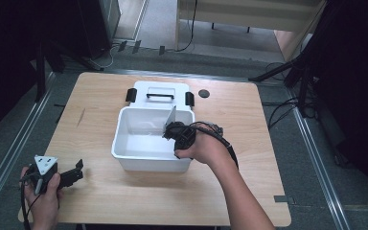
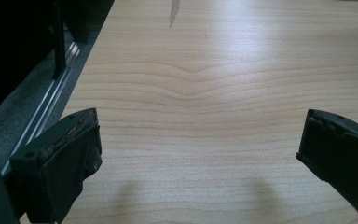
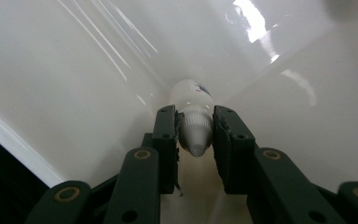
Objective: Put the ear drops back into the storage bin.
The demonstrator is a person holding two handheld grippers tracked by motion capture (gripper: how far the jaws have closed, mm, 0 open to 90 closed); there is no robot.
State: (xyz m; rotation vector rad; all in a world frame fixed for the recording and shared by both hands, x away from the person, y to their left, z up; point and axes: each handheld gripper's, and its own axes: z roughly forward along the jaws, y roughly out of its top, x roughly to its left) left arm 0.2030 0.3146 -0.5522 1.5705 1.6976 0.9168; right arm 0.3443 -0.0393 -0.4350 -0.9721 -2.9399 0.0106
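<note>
A white plastic bin (image 1: 124, 151) stands in the middle of the wooden table (image 1: 249, 158). My right gripper (image 1: 170, 134) reaches down into the bin over its right rim. In the right gripper view my right gripper (image 3: 195, 140) is shut on a small white bottle (image 3: 193, 123), whose cap points back at the camera and whose body rests against the bin's white inside (image 3: 98, 70). At the table's near left corner my left gripper (image 1: 79, 171) lies level, held by a hand. In the left gripper view its jaws stand wide apart over bare wood, the left gripper (image 2: 200, 144) open with nothing between.
The bin's white lid (image 1: 160, 93) with a black handle and black clips lies flat behind the bin. A small black round disc (image 1: 203, 93) sits to the lid's right. A dark strip of floor and a metal rail (image 2: 42, 116) run along the table's left edge.
</note>
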